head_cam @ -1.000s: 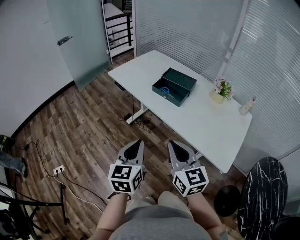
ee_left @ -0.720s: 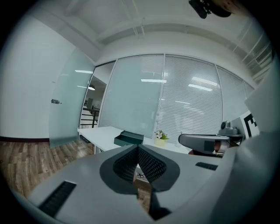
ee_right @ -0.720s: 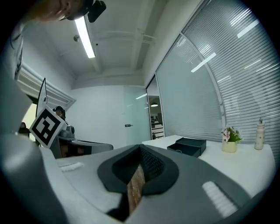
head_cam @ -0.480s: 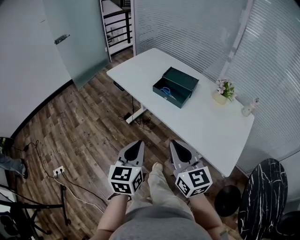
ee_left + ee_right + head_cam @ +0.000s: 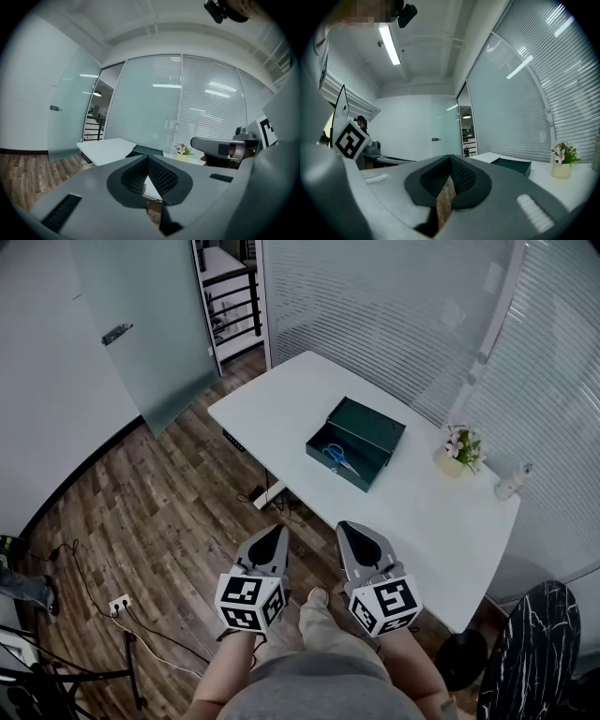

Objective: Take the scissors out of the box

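From the head view I look down on both tools held side by side at waist height, short of the table point(image 5: 281, 404) and touching nothing. The left gripper point(image 5: 270, 535) and the right gripper point(image 5: 352, 535) each taper to a closed point. Their own cameras confirm it: on both, the ribbed pads meet at the tip with nothing between them.

Only the head view shows the scissors point(image 5: 337, 457). They have blue handles and lie flat inside the open dark green box point(image 5: 339, 474), whose lid is tipped back toward the blinds point(image 5: 375, 306). From the two gripper views I get the box side-on, low over the tabletop, so its walls hide what it holds.

The gripper views add what the head camera misses – a strip light point(image 5: 389, 44) on the ceiling in the right gripper view, and each tool glimpsed from the other's side.

The table is white and long, set at an angle in front of the blinds. The box sits near its middle, and a small pot of flowers point(image 5: 457, 454) and a pale bottle point(image 5: 514, 484) stand well apart from it toward the far right end.

The floor point(image 5: 159, 502) is dark wood planks. A frosted glass door point(image 5: 141, 343) stands at the left, and a socket block point(image 5: 119, 606) with its cable lies on the boards near the left edge.
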### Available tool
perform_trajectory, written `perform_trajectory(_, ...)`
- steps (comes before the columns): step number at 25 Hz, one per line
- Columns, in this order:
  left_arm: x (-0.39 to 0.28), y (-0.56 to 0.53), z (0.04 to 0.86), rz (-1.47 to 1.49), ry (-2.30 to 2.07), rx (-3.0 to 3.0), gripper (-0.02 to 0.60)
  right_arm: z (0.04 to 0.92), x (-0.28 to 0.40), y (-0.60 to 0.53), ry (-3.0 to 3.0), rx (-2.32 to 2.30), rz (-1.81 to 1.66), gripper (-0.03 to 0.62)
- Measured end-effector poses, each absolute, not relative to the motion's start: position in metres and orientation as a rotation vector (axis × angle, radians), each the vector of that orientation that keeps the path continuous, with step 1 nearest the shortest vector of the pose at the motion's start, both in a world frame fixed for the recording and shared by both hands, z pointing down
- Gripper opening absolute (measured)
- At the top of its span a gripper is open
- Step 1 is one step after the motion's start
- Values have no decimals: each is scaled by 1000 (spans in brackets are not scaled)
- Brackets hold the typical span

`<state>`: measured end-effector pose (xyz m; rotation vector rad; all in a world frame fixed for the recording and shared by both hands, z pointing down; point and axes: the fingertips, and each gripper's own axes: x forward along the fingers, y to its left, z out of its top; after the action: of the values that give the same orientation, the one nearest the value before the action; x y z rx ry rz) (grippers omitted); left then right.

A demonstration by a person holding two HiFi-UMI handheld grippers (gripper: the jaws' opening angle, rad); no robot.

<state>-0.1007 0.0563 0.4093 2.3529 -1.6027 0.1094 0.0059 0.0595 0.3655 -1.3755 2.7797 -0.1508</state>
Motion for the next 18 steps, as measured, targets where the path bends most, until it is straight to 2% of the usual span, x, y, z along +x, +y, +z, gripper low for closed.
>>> perform_trajectory(18,-76,-119,394,101,-1604,2358,5,353,27,-117,2815,-1347,-147,8)
